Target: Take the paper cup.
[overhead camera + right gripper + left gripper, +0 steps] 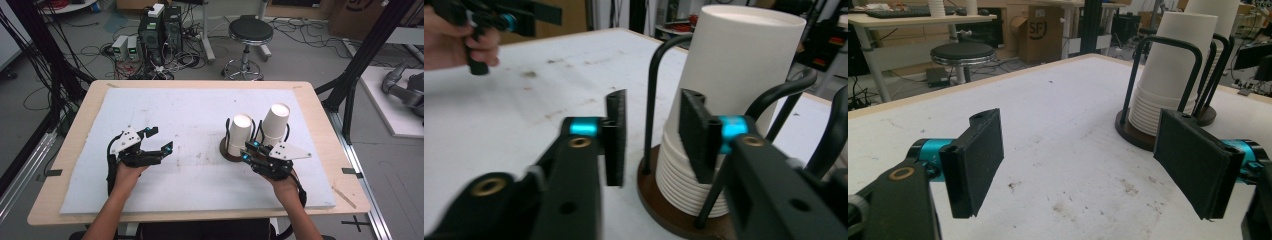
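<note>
Right gripper (pixel 251 150) first: we've got it parked right at the near side of the cup holder (pixel 676 215), the dark round base with black wire loops rising off it. In the right gripper view its jaws are partly drawn in with a gap left between them, and one black wire loop plus the edge of the cup stack (pixel 719 95) sits in that gap. The right-hand pad looks like it's up against the cups, but the shot is a bit blurry, so we can't tell if it's actually pressing. The left-hand pad is clearly off, just beside the wire loop.

The cup stack itself is a pile of white paper cups, upside down, nested inside the loops of the holder. From the high view there's a second stack (pixel 276 124) just to the right of the first one on the same holder, leaning a bit outward.

Left gripper (pixel 157 139) is well off to the left of the holder, over the white mat (pixel 190 115) covering the desk (pixel 75 125). Its jaws are spread wide with nothing between them, only stained mat underneath. In the left gripper view the holder sits past the right-hand jaw, a fair way off.

Both hands come in from the near edge of the desk.
</note>
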`<control>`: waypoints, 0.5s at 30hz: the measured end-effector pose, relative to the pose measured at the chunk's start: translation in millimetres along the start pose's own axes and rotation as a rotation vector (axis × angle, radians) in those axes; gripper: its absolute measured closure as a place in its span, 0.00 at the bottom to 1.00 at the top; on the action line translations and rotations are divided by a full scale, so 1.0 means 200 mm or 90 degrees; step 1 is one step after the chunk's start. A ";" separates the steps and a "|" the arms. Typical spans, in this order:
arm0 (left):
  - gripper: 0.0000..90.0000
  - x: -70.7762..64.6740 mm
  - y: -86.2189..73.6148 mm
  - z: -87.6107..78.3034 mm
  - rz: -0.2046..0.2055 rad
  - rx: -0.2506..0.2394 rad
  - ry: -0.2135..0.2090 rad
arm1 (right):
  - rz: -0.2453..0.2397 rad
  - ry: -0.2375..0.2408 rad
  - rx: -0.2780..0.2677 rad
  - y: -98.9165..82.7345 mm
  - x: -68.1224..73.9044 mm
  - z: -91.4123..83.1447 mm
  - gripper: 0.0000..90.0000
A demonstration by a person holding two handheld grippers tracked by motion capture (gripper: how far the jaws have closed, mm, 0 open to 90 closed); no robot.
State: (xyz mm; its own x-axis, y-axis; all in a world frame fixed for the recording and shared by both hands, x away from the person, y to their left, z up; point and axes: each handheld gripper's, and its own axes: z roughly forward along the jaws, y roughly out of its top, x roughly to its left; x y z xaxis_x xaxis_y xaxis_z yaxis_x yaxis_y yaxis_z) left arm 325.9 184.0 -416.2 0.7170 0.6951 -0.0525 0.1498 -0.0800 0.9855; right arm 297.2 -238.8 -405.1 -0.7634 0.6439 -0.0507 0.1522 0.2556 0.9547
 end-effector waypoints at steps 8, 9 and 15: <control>0.22 0.00 -0.01 0.00 -0.001 0.001 -0.001 | 0.003 -0.020 -0.002 -0.02 -0.01 0.05 1.00; 0.22 0.00 -0.01 0.00 0.001 0.003 0.001 | 0.010 -0.020 0.000 -0.03 -0.01 0.05 1.00; 0.22 0.00 -0.01 0.01 0.000 0.003 0.000 | 0.009 -0.025 -0.001 -0.04 -0.01 0.06 1.00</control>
State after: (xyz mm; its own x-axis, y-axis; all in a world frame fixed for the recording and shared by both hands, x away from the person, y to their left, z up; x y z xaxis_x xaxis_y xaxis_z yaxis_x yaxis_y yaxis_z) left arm 326.0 183.0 -417.7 0.7173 0.6947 -0.0531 0.1529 -0.0826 0.9848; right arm 304.7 -233.7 -416.1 -0.7356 0.6756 -0.0489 0.1612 0.2448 0.9561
